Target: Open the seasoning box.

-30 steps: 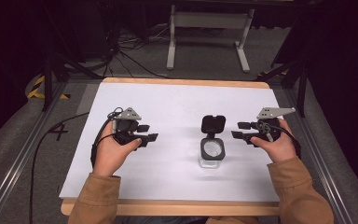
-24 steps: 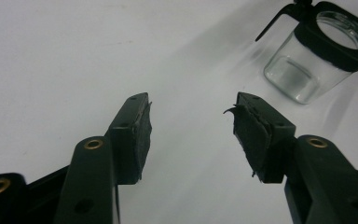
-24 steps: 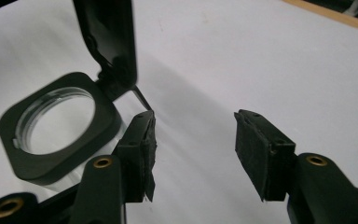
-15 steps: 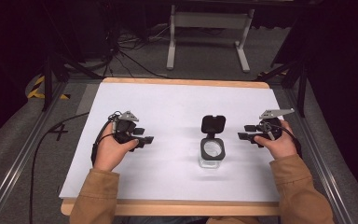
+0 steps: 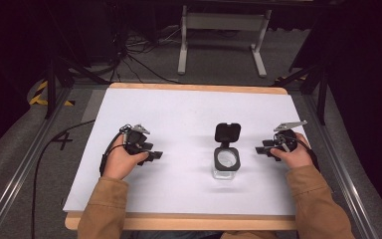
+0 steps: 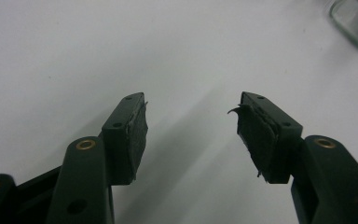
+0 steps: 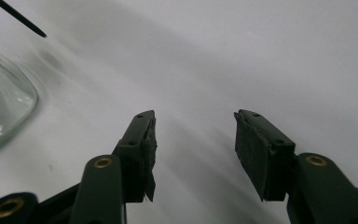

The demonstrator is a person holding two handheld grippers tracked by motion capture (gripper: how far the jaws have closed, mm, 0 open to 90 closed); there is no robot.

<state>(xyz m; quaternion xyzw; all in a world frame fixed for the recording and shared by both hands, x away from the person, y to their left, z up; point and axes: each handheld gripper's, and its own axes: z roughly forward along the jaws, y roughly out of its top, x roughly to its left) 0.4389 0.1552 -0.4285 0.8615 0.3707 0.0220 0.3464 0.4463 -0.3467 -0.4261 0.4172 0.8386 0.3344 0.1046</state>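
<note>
We hold the left gripper (image 5: 155, 155) at nine o'clock and the right gripper (image 5: 259, 150) at three o'clock of the jar (image 5: 226, 162), both with jaws apart, gripping nothing.

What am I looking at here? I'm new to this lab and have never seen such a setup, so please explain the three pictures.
A person sits at a white table and holds a hand tool in each hand: the left gripper and the right gripper. Each has two black jaws. The high view looks down from above the person. The other two pictures come from small cameras riding on the grippers, looking along their jaws. Between the hands stands a clear glass jar with its black hinged lid flipped open. Both grippers are open and hold nothing; their pads look worn.
</note>
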